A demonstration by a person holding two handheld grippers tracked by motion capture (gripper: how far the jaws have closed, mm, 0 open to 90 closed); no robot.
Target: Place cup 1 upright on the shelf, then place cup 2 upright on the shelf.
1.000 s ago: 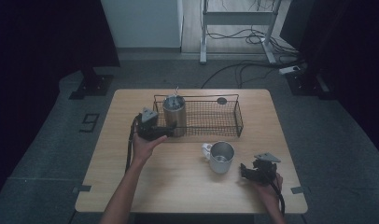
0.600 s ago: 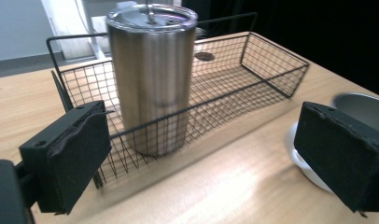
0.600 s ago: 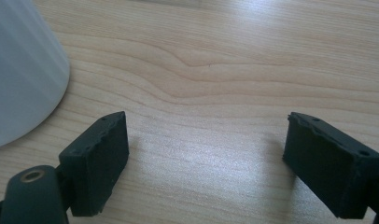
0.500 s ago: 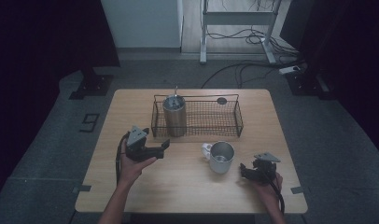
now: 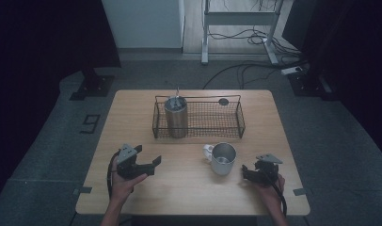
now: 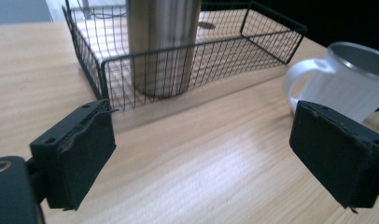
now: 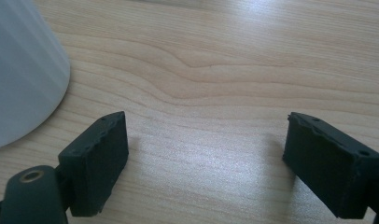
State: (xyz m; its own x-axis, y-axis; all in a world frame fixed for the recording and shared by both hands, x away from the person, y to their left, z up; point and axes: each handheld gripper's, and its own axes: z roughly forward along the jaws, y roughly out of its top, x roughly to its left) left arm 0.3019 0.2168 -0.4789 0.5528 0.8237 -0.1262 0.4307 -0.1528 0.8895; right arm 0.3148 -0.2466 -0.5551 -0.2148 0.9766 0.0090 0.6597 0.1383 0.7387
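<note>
A steel tumbler stands upright in the left end of a black wire basket, with a thin rod sticking out of its top. A metal mug with a white handle sits on the table in front of the basket. My left gripper hovers at the front left, pointing at the tumbler and the mug. Its jaws have just been closing and stand open with nothing between them. My right gripper rests right of the mug, open over bare wood.
The wooden table stands on a grey floor. A small dark round thing lies at the basket's far right. The basket's front wall stands between my left gripper and the tumbler. Cables and a metal frame lie on the floor beyond.
My left gripper has drawn back from the tumbler at the basket toward the table's near left and sunk lower. The tumbler stays in the basket. The right hand has kept still.
</note>
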